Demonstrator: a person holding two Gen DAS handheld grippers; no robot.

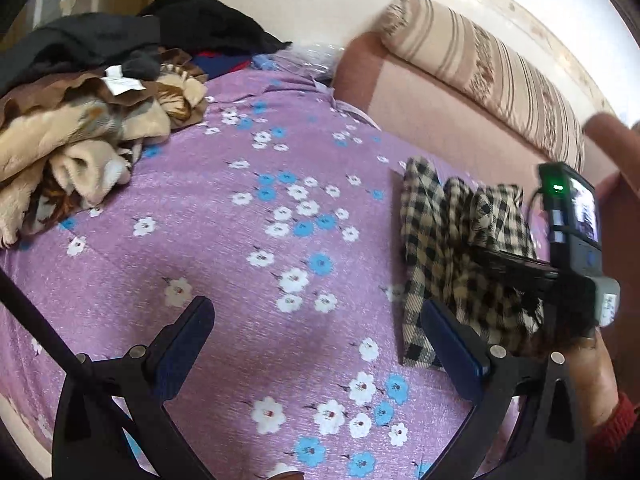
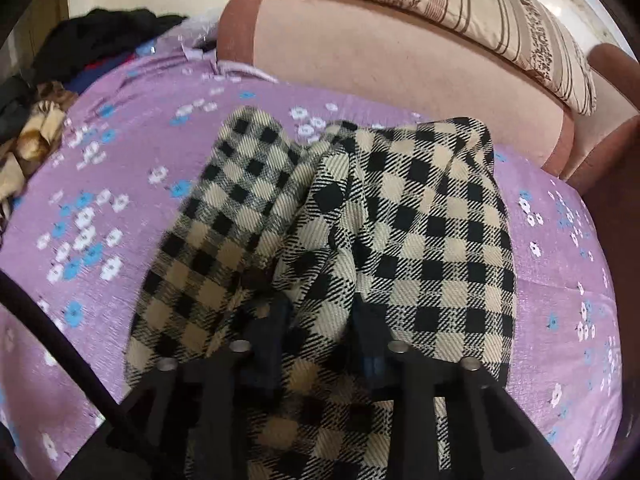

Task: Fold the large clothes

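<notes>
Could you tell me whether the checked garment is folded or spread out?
Bunched, not flat: the checked garment hangs in folds from the right gripper.

Garment [image 2: 400, 220]: woven cloth, coarse twill check, matt.
Sheet [image 1: 224, 216]: thin printed cloth, faint sheen, smooth.
Blanket [image 1: 80, 140]: plush fleece, fuzzy.
Headboard [image 2: 360, 52]: padded, smooth, matt.
Bolster [image 1: 492, 76]: striped woven cloth.
Left gripper [image 1: 316, 344]: matt black plastic, blue pads [image 1: 456, 348], bright metal pins.

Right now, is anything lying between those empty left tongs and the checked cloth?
Nothing visible. Only bare flowered bedsheet separates the open left tongs from the checked garment, which the right tongs grip. The blanket pile sits off to the far left.
</notes>
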